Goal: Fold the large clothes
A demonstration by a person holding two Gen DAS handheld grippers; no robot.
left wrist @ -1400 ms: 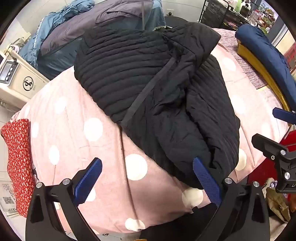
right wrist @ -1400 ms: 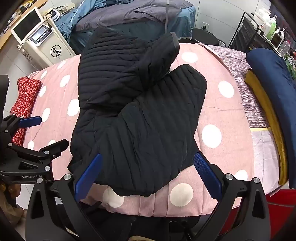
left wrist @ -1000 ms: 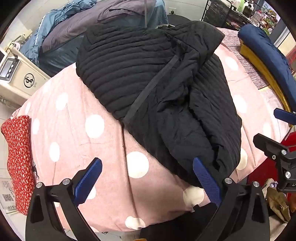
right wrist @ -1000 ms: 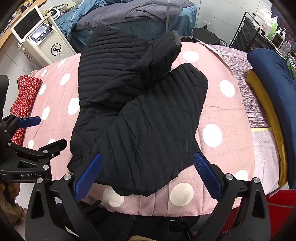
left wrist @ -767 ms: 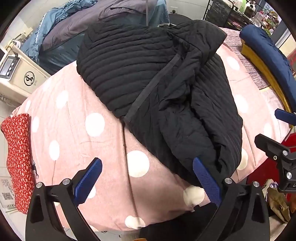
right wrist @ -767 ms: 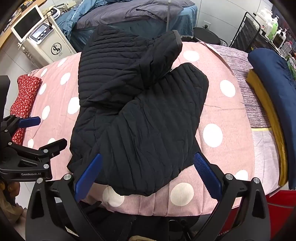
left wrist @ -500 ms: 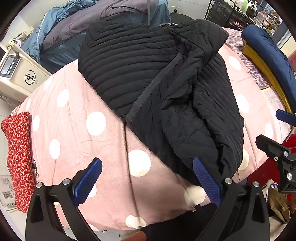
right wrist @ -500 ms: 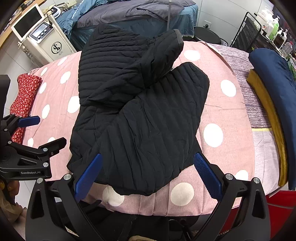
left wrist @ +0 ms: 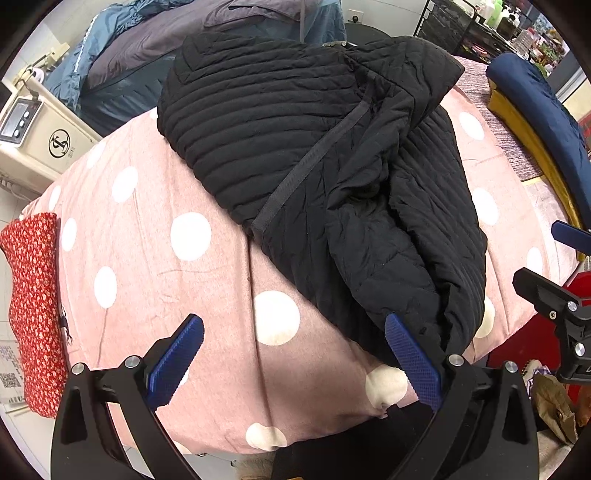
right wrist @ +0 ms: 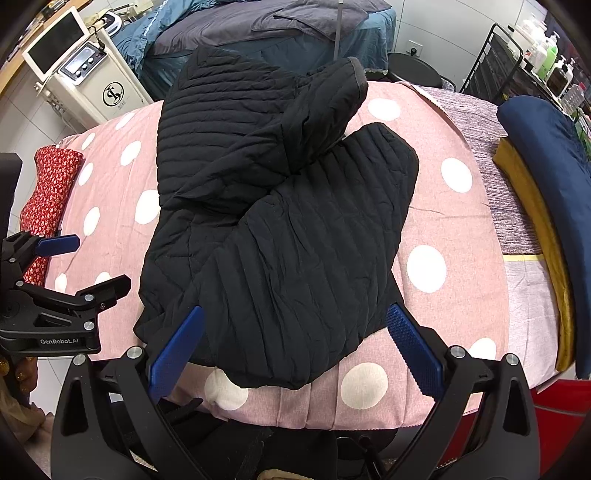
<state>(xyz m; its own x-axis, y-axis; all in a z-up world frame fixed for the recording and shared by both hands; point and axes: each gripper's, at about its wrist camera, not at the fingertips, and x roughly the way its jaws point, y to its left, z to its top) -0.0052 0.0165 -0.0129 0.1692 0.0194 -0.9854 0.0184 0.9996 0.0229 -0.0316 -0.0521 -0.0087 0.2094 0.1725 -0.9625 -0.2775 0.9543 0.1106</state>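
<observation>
A black quilted jacket (left wrist: 332,173) (right wrist: 280,229) lies partly folded on a pink sheet with white dots (left wrist: 155,266) (right wrist: 454,236); one sleeve lies across its body toward the far right. My left gripper (left wrist: 293,354) hangs open over the near edge of the bed, its right fingertip by the jacket's near hem. My right gripper (right wrist: 293,349) is open too, above the jacket's near hem, holding nothing. Each gripper shows at the edge of the other's view: the right gripper (left wrist: 565,280) and the left gripper (right wrist: 70,273).
A red floral cloth (left wrist: 33,295) (right wrist: 48,192) lies at the bed's left edge. A navy cushion on a mustard one (right wrist: 543,192) sits at the right. A white machine (right wrist: 92,70) and a bed with blue-grey bedding (right wrist: 258,33) stand behind.
The left wrist view has drifted slightly, so the jacket sits a little lower and to the right. The jacket itself lies as before. Both grippers stay open.
</observation>
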